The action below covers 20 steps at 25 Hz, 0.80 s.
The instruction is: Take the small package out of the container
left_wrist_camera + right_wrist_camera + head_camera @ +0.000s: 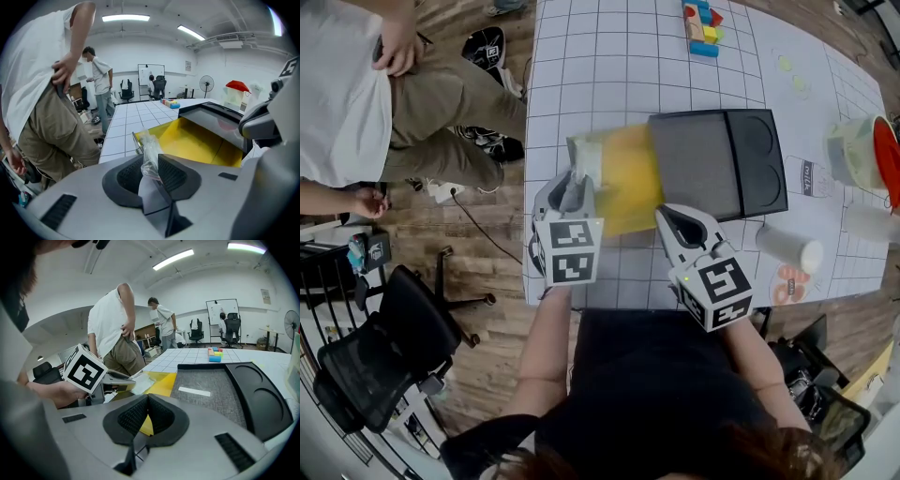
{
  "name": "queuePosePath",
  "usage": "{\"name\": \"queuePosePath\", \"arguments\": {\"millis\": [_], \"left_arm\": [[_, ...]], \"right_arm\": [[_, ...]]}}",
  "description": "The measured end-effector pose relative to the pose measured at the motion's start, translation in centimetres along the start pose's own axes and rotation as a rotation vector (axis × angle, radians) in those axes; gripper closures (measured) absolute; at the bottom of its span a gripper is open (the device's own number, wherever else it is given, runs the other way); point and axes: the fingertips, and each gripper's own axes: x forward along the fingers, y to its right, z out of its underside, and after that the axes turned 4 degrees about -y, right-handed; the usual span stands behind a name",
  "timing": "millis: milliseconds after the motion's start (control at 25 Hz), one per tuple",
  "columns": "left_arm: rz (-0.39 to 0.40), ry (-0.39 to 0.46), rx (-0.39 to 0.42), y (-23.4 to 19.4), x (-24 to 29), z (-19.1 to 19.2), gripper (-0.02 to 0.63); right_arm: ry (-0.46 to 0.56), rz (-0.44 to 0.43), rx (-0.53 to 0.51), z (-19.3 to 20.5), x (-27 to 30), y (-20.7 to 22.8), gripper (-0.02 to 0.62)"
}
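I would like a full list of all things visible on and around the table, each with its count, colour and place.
grid mat: one, white, covering the table
yellow bag: one, yellow, at the black tray's left end
clear plastic package: one, clear, sticking out of the bag's left end
black tray: one, black, middle of the mat
toy blocks: several, mixed colours, far edge
white cylinder: one, white, lying near the right corner
round container: one, pale green, right edge
office chair: one, black, on the floor at left
bystander: one, white shirt, left of the table
left gripper: one, grey, pinching the package
right gripper: one, grey, shut on the bag's edge
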Motion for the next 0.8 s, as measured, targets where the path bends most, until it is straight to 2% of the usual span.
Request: {"name": "queuePosePath", "arguments": {"millis": [400,800], "left_arm": [[-0.046,0.061,-0.002,-0.1,-2.1,-1.0,0.548],[-0.074,0.117,-0.016,0.8,-5.2,-1.7,0.561]], "right_arm": [[0.025,-0.022,-0.007,0.1,-1.1,-0.4,0.580],[0.063,-0.030,-0.013,0.4,-3.9,-0.6,0.580]]}}
